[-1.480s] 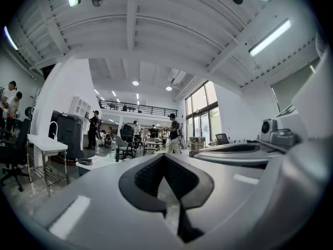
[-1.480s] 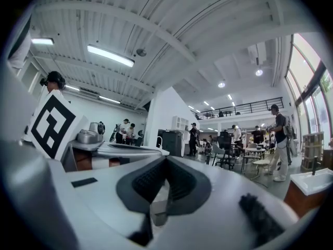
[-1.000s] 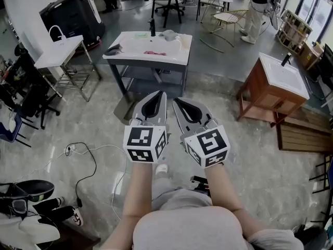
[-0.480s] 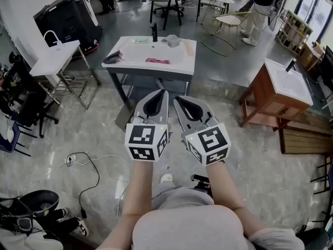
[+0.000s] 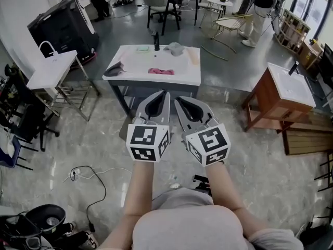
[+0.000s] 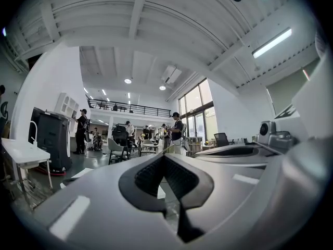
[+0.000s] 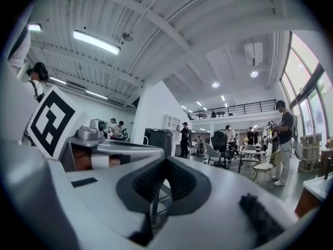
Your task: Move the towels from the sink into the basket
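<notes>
The small white side table (image 5: pixel 51 65) at far left has slid down and outward since a second ago, and the floor cable (image 5: pixel 88 173) has dropped nearer with it: the person is walking in. The white sink stand (image 5: pixel 193 79) now sits bigger and closer, straight ahead.

On its left lip lies a dark grey towel (image 5: pixel 114 69). In the middle of the basin there's a pink towel (image 5: pixel 161 71), and up at the far edge by the tap (image 5: pixel 156 39) a pale grey one (image 5: pixel 176 48). All three lie just where they lay a second ago (nobody has touched them).

The left gripper (image 5: pixel 163 94) is held level out front with its jaws together and nothing between them. Just beside it, the right gripper (image 5: pixel 177 100) is the same, jaws pressed together and empty. The two have stayed side by side the whole way in, their tips short of the stand's near edge.

Far right, the wooden vanity (image 5: pixel 270 100) has also drifted closer.

So this is the approach, with no grasp yet. The jaws will need to open before either can take a towel. The basket I can't pick out from here.
</notes>
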`<state>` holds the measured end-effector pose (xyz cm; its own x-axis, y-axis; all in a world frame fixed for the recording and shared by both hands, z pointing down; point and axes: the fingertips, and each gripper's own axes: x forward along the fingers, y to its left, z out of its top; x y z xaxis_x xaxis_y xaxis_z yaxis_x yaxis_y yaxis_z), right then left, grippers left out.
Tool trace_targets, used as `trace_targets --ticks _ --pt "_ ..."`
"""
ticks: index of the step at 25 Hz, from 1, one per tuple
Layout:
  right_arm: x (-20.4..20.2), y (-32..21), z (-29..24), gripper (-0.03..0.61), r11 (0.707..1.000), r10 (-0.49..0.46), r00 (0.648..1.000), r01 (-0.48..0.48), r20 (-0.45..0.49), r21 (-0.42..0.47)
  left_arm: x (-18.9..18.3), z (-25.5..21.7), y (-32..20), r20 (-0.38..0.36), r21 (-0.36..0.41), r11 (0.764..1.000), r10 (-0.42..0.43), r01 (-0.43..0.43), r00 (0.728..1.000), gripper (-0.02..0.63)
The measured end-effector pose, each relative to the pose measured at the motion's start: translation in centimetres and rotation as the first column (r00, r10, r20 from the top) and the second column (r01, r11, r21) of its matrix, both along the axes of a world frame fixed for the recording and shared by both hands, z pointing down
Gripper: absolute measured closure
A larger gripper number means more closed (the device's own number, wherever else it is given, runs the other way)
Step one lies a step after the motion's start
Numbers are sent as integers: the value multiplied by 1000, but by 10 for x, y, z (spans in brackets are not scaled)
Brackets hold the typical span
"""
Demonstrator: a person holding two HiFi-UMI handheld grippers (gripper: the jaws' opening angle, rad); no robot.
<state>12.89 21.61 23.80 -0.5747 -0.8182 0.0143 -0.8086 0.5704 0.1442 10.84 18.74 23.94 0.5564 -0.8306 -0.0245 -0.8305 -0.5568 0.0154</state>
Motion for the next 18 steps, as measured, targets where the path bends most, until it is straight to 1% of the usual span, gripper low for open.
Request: trace_targets --ticks 5,10,18 --pt "-5 -18 3 560 1000 16 1000 -16 5 -9 -7 7 -18 -2 -12 1000 15 -15 1000 620" --pt "-4 -35 6 560 999 32 999 -32 9 -22 -6 9 -35 -12 -23 999 29 -30 1000 620" --pt "2 -73 12 560 998 43 999 -41 33 -43 -6 16 -71 -16 -36 999 25 -25 1000 620"
